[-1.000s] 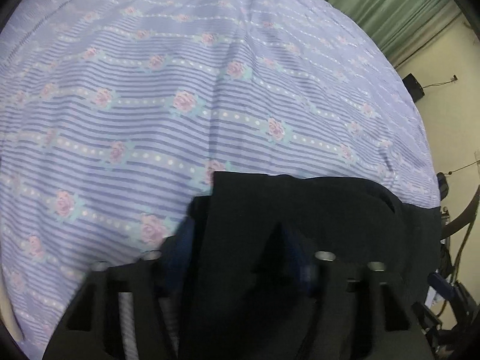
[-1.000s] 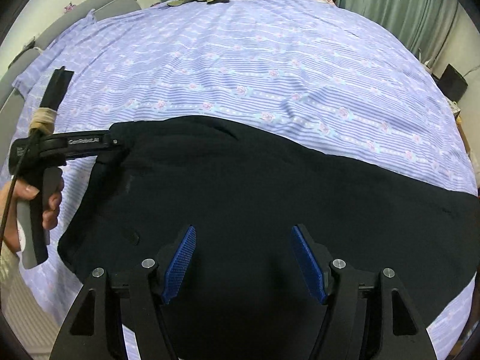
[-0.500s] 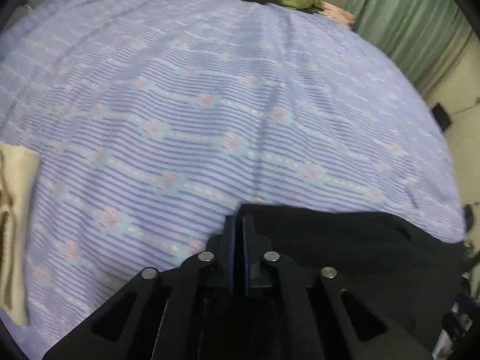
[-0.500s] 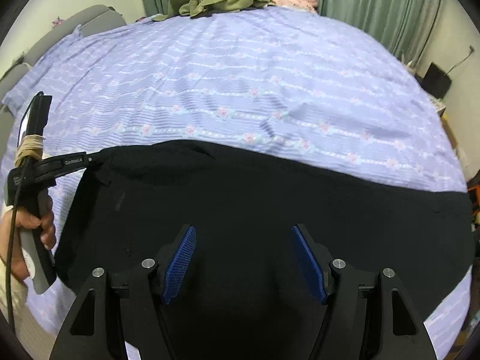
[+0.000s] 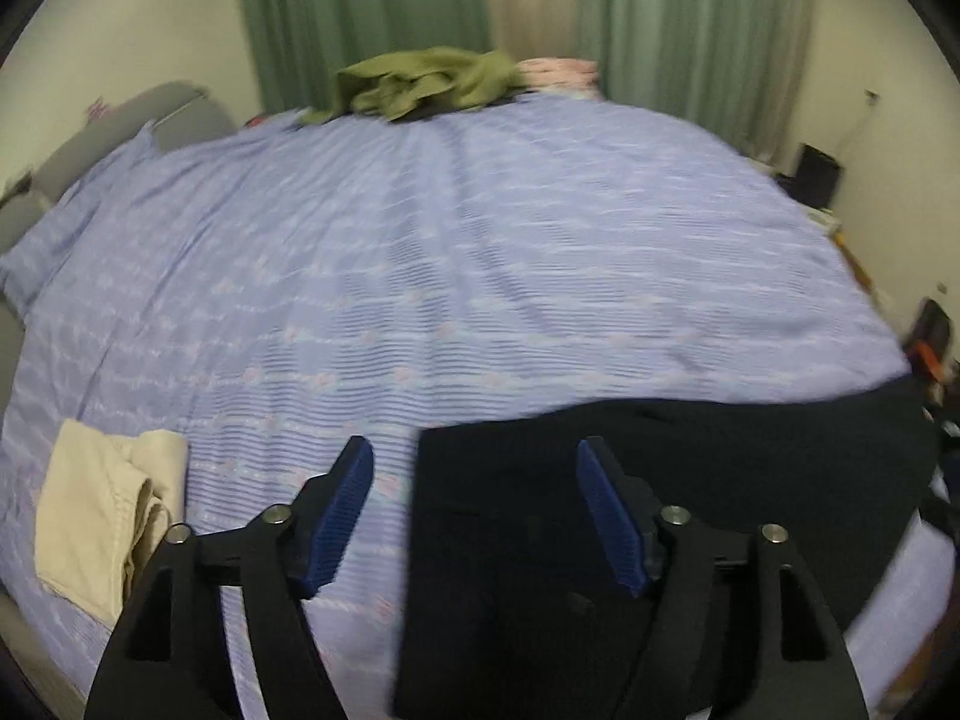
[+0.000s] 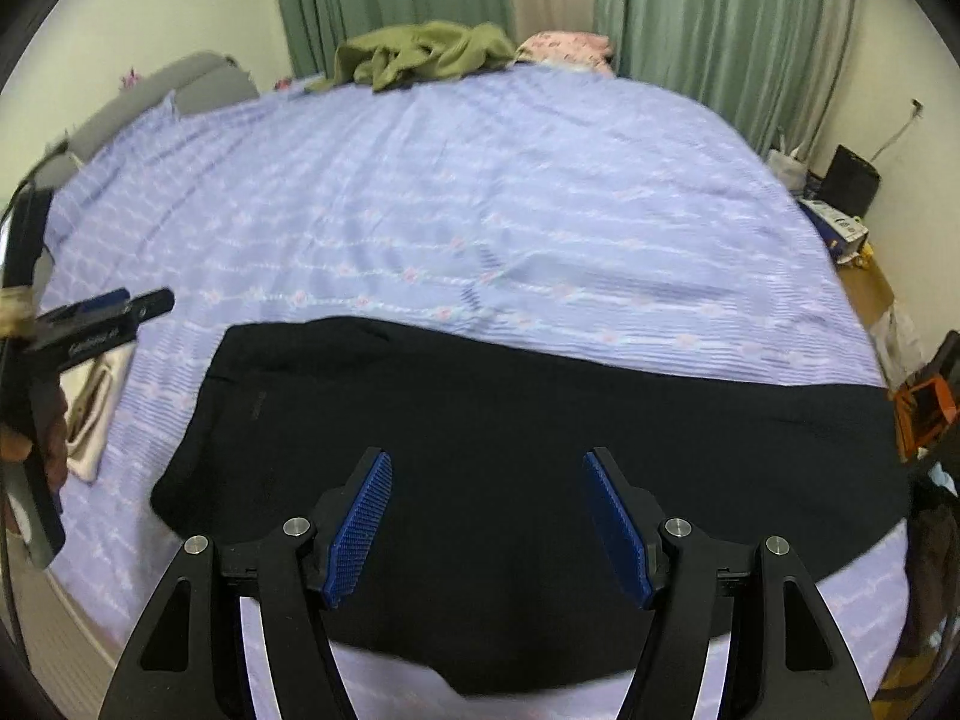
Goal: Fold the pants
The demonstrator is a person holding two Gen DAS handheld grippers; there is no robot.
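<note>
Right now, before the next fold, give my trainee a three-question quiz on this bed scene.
1. True or false: the left gripper is clamped on the black pants.
2. Which garment lies at the far edge of the bed, by the green curtains? A) beige folded garment B) olive-green garment C) black pants
3. Fill in: the black pants lie flat on the ______ bedsheet.

Key:
1. False; its jaws are opening, nothing pressed between the pads.
2. B, the olive-green garment; the beige folded garment is near the left gripper.
3. Purple striped floral.
</note>
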